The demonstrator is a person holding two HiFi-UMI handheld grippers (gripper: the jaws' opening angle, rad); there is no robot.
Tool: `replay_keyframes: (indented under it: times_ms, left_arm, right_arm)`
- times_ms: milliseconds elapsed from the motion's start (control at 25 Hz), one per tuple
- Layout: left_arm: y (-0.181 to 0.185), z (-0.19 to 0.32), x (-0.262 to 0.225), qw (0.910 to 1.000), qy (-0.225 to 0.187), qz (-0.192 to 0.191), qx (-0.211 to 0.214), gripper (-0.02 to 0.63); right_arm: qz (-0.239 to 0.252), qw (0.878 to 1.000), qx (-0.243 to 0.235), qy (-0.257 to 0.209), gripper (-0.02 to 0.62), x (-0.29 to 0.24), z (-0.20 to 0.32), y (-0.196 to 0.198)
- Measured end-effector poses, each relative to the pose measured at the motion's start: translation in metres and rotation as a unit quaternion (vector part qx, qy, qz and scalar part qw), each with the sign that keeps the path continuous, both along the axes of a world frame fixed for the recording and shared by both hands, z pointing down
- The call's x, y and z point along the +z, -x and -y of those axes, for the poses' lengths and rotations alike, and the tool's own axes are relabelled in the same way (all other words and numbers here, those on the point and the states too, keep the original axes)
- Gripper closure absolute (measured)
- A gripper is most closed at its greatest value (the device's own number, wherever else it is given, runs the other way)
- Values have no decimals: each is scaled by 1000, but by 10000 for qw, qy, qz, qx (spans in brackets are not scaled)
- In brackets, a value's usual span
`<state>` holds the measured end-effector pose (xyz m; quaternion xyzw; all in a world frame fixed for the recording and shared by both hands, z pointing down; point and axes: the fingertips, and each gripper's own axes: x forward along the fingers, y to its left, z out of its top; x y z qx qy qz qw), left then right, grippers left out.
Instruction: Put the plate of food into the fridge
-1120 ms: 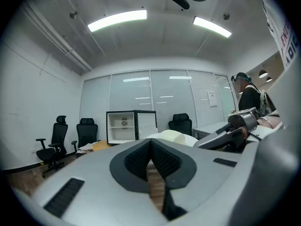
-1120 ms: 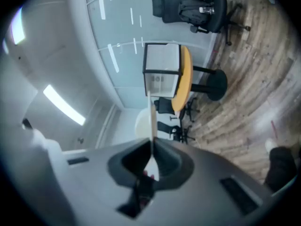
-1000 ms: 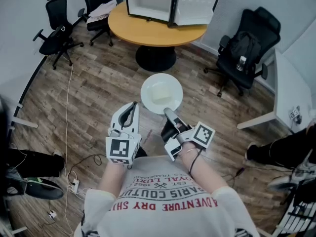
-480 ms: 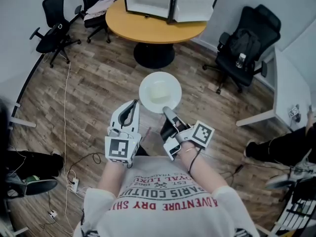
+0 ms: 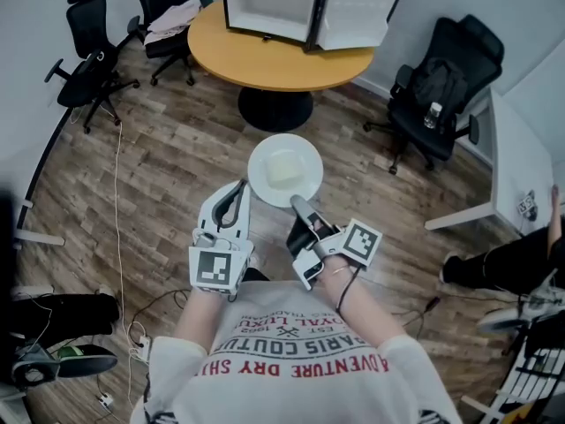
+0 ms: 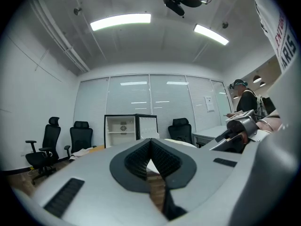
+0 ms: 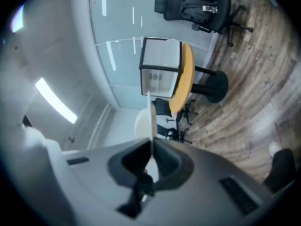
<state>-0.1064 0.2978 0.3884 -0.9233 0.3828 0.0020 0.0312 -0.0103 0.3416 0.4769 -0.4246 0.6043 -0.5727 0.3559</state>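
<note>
Your right claw (image 5: 298, 204) is clenched on the near rim of the plate (image 5: 261, 162). In the right gripper view the rim runs edge-on between its pads. The plate hangs over the floor, level as far as the head view shows, with a pale block of food (image 5: 284, 170) at its middle. From the claw the plate reaches out toward 12 o'clock, so all its weight sits ahead of the grip. Your left claw (image 5: 235, 191) is clenched on nothing, tips together. It sits just beside the plate at about 8 o'clock from it and does not touch it.

The fridge (image 5: 269, 3) stands on the round tabletop (image 5: 265, 60), well apart from the plate, at 12 o'clock and a shade toward 11. Its door (image 5: 357, 11) is swung open on the 1 o'clock side, and the cavity faces you. I judge the carry is under way and the placing not yet begun. The plate's far edge already points at the opening, so the approach is straight ahead. The risk is the plate tipping down from its one-edge grip.
</note>
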Motion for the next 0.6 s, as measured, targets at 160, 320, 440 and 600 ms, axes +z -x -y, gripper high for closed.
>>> replay_keyframes:
  times_ms: [160,320,440,600]
  left_arm:
    - [17,39,-4,10000,-4,37,68,572]
    - [36,76,2,9997,-88,182,116,572]
    - [46,100,12,9993,49,360,67,572]
    - [57,126,21,9990,217,381,-28,572]
  right_arm:
    - [84,9998,163,22,558,0,36,16]
    - [121,9996,265,35,558,4,72,33]
    - [113,9995,281,108,558,8,96,41]
    - [133,9995,239,165,558,8,123,50]
